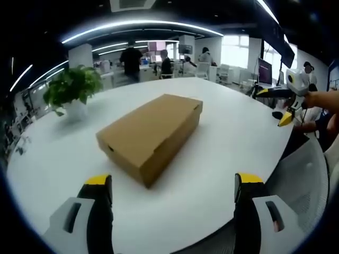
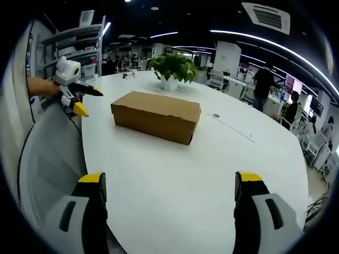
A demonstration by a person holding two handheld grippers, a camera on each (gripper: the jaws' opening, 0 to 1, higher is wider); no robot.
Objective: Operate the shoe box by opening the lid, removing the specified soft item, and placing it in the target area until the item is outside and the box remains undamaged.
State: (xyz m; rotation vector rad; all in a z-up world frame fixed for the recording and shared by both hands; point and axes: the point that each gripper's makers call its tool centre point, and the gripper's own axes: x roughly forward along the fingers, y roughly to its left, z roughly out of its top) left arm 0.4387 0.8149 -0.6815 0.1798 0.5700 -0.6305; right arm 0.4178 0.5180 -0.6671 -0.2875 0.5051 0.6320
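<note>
Shoe box (image 1: 151,136) sits on the white desk (image 1: 228,137), lid down and closed, cardboard brown, nothing on top of it. In the left gripper view it lies ahead of my left tool (image 1: 174,185), roughly centred between the two jaws but well apart from them, one corner pointing back at me. Left tool jaws are spread wide, nothing between them, bare desk surface under the gap.

Right gripper view: same shoe box (image 2: 156,115) ahead and slightly left of centre, long side facing me, again well apart from my right tool (image 2: 169,182). Right tool jaws also spread wide, holding nothing.

Each tool shows up in the other's camera. Right tool (image 1: 286,108) appears at the right edge of the left gripper view, off the desk rim, held by a hand (image 1: 320,100), clear of the box. Left tool (image 2: 82,98) appears at the left of the right gripper view, hovering near the desk edge, beside the box end but not touching it.

Potted plant (image 1: 74,90) in a white pot stands on the desk beyond the box, near its far end, apart from it. Grey mesh chair back (image 2: 45,159) is just beside the desk edge on my side. Open office behind, several people standing at desks further back.
</note>
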